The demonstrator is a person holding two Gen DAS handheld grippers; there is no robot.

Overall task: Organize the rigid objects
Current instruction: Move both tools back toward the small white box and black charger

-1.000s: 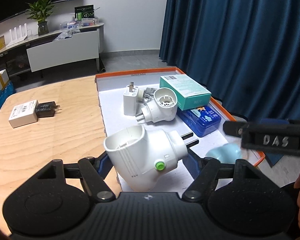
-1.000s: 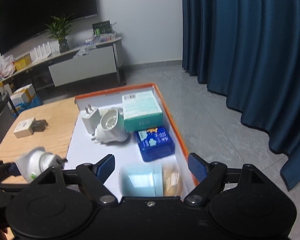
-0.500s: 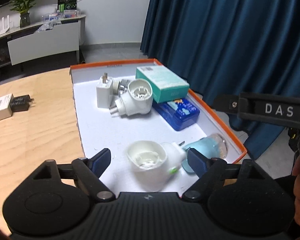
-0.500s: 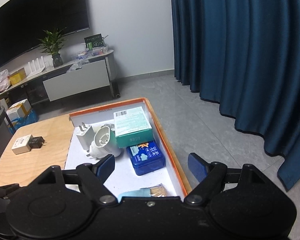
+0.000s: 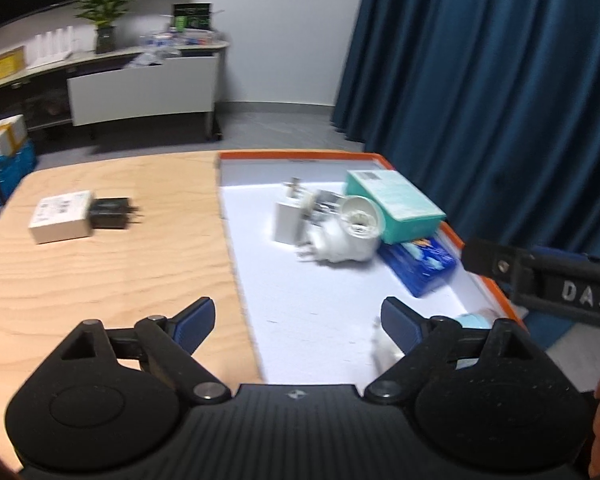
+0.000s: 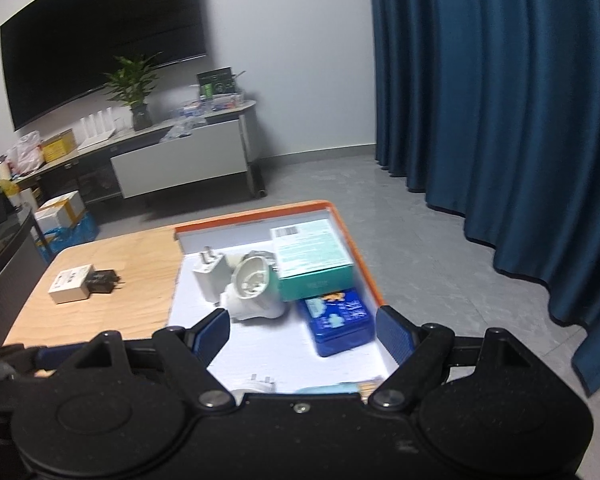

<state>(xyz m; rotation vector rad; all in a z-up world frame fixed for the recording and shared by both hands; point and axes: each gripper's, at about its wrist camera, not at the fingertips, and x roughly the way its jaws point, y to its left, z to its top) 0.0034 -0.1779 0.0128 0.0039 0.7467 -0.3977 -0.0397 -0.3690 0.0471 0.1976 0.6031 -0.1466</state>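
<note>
Left gripper (image 5: 298, 322): spread wide over the near edge of the tray (image 5: 300, 155), jaws just been opening, nothing between the pads.
White plug adapter (image 5: 382, 346): lying released on the tray floor, just beside the right-hand pad, mostly hidden behind it.
Right gripper (image 6: 302, 330): parted and empty, above the tray.
Blue tin (image 6: 338, 322): between the right gripper's pads in view, lower down on the tray.
Black charger (image 5: 112, 213): on the wooden table (image 5: 100, 272), touching a small white box (image 5: 62, 216), well apart from both tools.
</note>
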